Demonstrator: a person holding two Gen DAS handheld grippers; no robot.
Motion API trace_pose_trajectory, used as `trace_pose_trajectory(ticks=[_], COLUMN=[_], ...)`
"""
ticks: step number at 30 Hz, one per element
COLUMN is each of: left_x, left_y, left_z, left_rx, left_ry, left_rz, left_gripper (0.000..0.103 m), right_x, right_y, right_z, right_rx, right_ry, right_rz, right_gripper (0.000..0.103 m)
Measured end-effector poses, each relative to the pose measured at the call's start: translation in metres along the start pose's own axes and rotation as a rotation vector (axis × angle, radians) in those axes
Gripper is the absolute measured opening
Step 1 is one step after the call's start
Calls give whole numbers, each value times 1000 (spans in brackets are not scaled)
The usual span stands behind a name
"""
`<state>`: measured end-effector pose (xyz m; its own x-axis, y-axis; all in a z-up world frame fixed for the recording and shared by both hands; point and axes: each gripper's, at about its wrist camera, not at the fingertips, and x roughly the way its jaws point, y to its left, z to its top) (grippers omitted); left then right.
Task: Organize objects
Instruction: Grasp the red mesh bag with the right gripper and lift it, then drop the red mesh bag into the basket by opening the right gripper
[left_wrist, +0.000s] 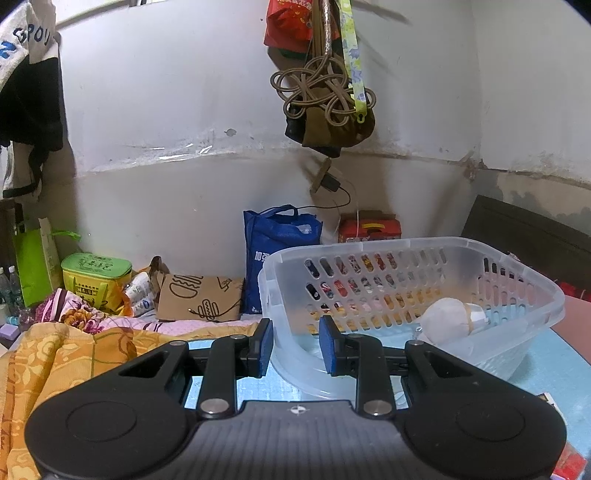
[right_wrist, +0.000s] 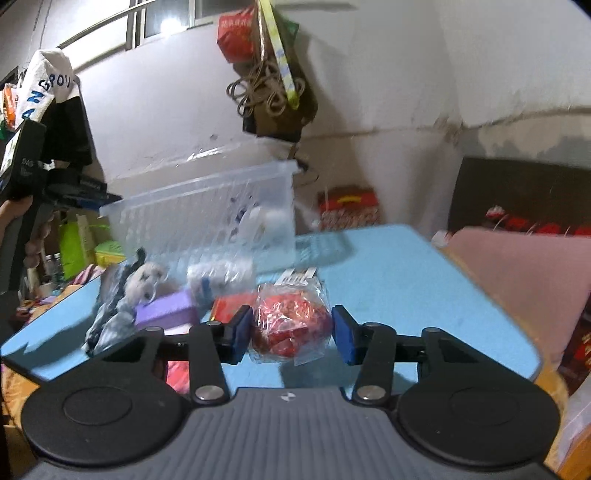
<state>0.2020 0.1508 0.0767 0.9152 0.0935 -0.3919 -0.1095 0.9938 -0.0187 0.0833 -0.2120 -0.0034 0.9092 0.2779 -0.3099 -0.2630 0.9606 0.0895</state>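
A clear plastic basket (left_wrist: 406, 251) stands tilted on the blue table top (right_wrist: 388, 266), with a white wrapped bundle (left_wrist: 448, 321) inside. My left gripper (left_wrist: 295, 341) straddles the basket's near corner wall, one pad outside and one inside; the grip itself is hard to judge. In the right wrist view the basket (right_wrist: 207, 206) is raised at the back left. My right gripper (right_wrist: 291, 332) is open around a red item in a clear plastic bag (right_wrist: 291, 325), with gaps beside both pads. A purple block (right_wrist: 166, 310), a red box (right_wrist: 229, 308) and a grey-white cloth item (right_wrist: 122, 306) lie to its left.
An orange patterned blanket (left_wrist: 55, 354) lies left of the table. A blue bag (left_wrist: 273, 243), a brown paper bag (left_wrist: 199, 295) and a green tin (left_wrist: 96, 273) stand by the wall. A pink cushion (right_wrist: 517, 273) lies right of the table. Bags hang on the wall (left_wrist: 325, 92).
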Motion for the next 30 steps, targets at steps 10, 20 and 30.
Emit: trace_pose_trajectory(ticks=[10,20,30], left_x=[1,0,0], left_y=[-1,1,-1], left_z=[0,-1,-1], left_rx=[3,6,8], left_ry=[-1,-8,-10], left_rz=[4,0,4], left_gripper=[32,32,32], right_x=[10,44,106], right_y=[0,11,43], right_z=[24,68,129], right_rx=[-14,-36,-130], right_ry=[-56,-111,-86], right_rz=[-6,48,100], right_gripper=[50,50,50])
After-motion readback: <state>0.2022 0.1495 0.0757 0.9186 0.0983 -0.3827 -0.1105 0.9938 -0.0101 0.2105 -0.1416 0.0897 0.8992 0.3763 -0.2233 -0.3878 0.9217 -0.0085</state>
